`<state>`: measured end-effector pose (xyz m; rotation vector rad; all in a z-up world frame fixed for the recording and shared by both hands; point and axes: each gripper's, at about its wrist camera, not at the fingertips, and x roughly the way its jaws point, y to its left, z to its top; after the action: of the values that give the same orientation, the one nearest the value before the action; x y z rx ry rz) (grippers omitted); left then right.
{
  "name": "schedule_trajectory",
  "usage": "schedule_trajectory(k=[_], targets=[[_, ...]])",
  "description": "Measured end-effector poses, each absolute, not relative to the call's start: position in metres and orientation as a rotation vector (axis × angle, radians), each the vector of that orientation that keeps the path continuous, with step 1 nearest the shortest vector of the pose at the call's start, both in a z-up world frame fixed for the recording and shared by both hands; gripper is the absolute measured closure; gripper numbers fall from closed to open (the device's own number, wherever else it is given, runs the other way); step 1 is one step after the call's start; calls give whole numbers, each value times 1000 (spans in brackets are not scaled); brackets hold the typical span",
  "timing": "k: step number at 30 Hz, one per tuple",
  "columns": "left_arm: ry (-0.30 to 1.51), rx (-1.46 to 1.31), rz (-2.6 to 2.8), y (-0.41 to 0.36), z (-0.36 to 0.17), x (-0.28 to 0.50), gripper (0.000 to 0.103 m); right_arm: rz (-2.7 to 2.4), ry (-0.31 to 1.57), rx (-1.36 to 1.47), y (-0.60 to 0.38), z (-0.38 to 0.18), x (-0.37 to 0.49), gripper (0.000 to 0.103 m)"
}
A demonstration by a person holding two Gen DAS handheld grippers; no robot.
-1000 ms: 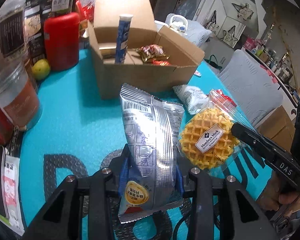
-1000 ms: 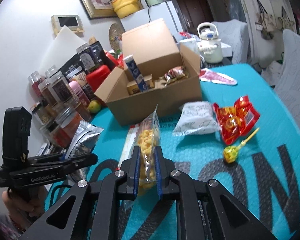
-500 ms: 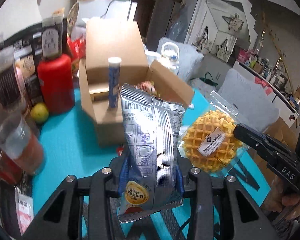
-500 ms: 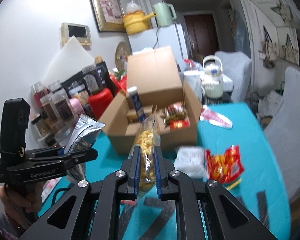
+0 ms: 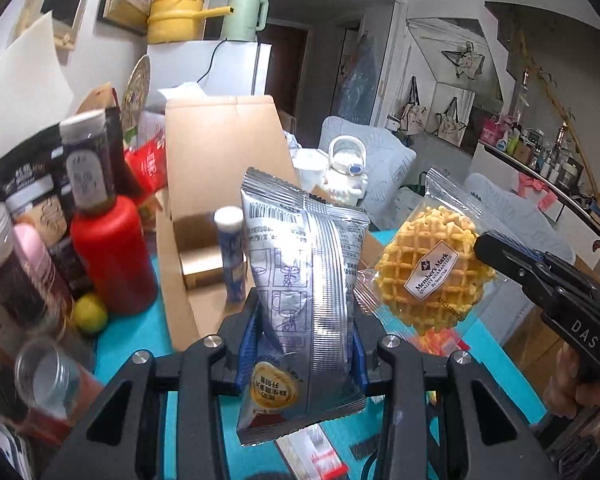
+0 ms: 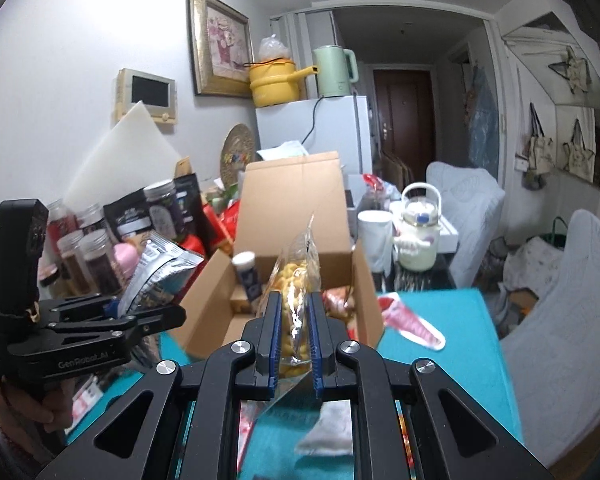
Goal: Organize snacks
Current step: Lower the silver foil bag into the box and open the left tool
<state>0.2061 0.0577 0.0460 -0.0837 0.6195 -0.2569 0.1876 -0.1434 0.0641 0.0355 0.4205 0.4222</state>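
Left gripper (image 5: 304,344) clenched a silver snack packet (image 5: 304,280) | right gripper (image 6: 294,336) gripped a bagged waffle (image 5: 432,272) | both were held before the open cardboard box (image 6: 296,208), above the teal table (image 6: 452,344).

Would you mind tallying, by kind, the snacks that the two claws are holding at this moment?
Silver packet: 1, in the left claw
Waffle: 1, in its clear wrapper, in the right claw
Total: 2
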Motion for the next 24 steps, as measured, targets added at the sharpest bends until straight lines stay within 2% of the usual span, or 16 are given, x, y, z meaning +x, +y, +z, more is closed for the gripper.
schedule_trajectory(k=[7,12,24], targets=[[607,-73,-240,48,49,239,65,413,421,26,-144,68,227,92],[611,-81,-234,41,46,270,65,425,428,34,-142,62,259,102],[745,-14,-217,22,5,319,65,473,551,51,-133,21,312,102]])
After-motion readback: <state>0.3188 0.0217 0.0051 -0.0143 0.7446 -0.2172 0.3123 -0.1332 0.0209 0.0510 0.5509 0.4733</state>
